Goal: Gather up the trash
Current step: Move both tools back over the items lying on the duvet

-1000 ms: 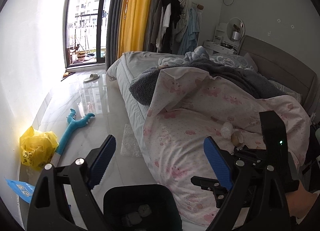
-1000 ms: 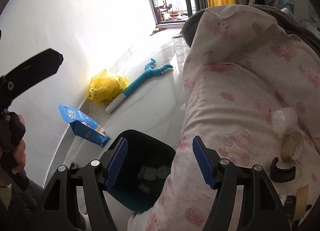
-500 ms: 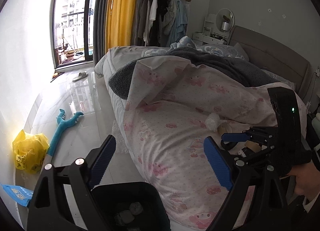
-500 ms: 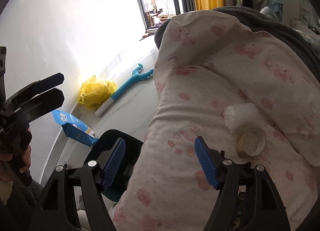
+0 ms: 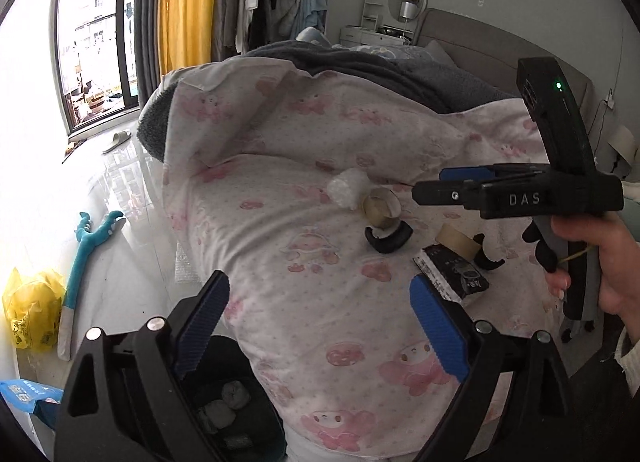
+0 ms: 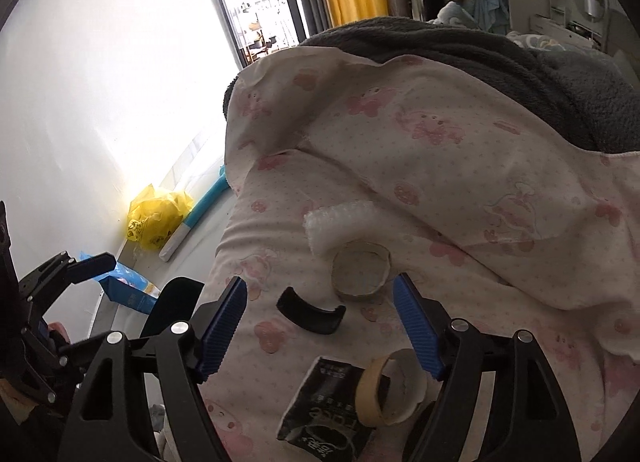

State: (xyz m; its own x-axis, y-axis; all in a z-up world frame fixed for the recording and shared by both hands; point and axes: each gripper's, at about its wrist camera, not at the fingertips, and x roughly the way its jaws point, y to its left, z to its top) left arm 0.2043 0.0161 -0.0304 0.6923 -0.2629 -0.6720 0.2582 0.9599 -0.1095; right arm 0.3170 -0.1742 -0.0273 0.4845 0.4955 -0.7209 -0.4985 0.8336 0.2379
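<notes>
Trash lies on the pink patterned quilt (image 5: pixel 304 270): a white bubble-wrap wad (image 6: pixel 340 224), a flattened cardboard tape core (image 6: pixel 361 271), a curved black plastic piece (image 6: pixel 311 314), a black wrapper (image 6: pixel 326 408) and a tape ring (image 6: pixel 390 390). My right gripper (image 6: pixel 320 322) is open and empty just above the black piece and tape core. My left gripper (image 5: pixel 320 328) is open and empty, over the quilt's edge above the black trash bin (image 5: pixel 228 414). The right gripper also shows in the left wrist view (image 5: pixel 444 182), beside the tape core (image 5: pixel 380 208).
A yellow bag (image 5: pixel 30 312), a blue toy grabber (image 5: pixel 86 246) and a blue packet (image 5: pixel 28 398) lie on the shiny floor by the white wall. A grey blanket (image 6: pixel 500 58) covers the bed's far part. A balcony door and a clothes rack are beyond.
Both grippers swung from the bin and floor toward the bed top. The right gripper came down over the trash on the quilt; both stayed open.
</notes>
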